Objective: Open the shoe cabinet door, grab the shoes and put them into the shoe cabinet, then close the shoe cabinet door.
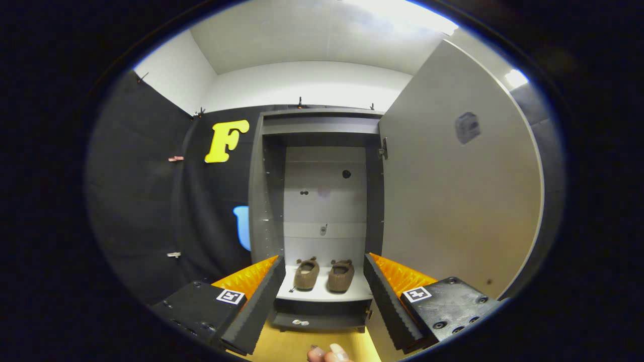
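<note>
Shoes (323, 275), a brown pair of soft slip-ons, stand side by side on the pale lower shelf (352, 290) inside the shoe cabinet (261, 201), toes pointing inward toward its back panel. They sit well beyond the tongs (322, 294), seen in the gap between the two fingers, and nothing touches them.

The tongs are spread wide apart and hold nothing; each finger (254, 306) has a ridged inner face, and a small square marker sits on the block behind each one.

The cabinet is a tall, narrow, dark grey unit with a lighter back panel (324, 201) that has a few small holes and fittings on it. Its door (453, 201) is swung fully open to the right, hanging on a hinge (384, 149) near the top, with its pale inner face turned toward the camera and a small sticker (467, 127) high up on it. Below the shelf, a dark plinth runs across the cabinet's base, and a small pale object lies on the yellowish floor (297, 347) just in front of it.

Fingertips (329, 353) of a person's hand show just beneath the tongs. Black cloth hangs to the left of the cabinet, with white wall and ceiling above.
</note>
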### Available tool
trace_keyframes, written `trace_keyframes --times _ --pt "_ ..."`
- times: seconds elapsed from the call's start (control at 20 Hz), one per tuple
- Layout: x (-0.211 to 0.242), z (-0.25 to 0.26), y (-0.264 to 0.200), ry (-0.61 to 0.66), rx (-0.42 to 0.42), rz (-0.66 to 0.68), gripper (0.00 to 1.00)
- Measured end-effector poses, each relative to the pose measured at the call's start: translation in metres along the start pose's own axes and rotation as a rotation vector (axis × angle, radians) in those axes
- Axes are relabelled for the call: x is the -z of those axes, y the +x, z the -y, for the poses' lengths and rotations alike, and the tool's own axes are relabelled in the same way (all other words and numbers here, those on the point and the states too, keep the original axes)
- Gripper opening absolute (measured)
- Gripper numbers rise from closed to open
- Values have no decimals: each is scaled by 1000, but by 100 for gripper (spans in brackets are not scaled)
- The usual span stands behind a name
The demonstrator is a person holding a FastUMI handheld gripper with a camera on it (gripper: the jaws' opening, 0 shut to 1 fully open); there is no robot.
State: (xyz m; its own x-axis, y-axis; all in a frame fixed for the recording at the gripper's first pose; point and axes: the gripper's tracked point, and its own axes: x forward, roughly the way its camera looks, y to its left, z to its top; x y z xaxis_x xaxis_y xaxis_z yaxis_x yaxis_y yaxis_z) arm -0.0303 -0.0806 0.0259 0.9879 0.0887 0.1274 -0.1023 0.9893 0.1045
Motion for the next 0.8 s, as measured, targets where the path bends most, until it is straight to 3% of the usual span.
trace_keyframes --times 0.25,0.4,0.8 --pt "-8 52 -88 15 -40 -45 98" --pt "-15 96 -124 -9 -1 -40 98" --pt "-14 206 -149 -17 127 -47 98"
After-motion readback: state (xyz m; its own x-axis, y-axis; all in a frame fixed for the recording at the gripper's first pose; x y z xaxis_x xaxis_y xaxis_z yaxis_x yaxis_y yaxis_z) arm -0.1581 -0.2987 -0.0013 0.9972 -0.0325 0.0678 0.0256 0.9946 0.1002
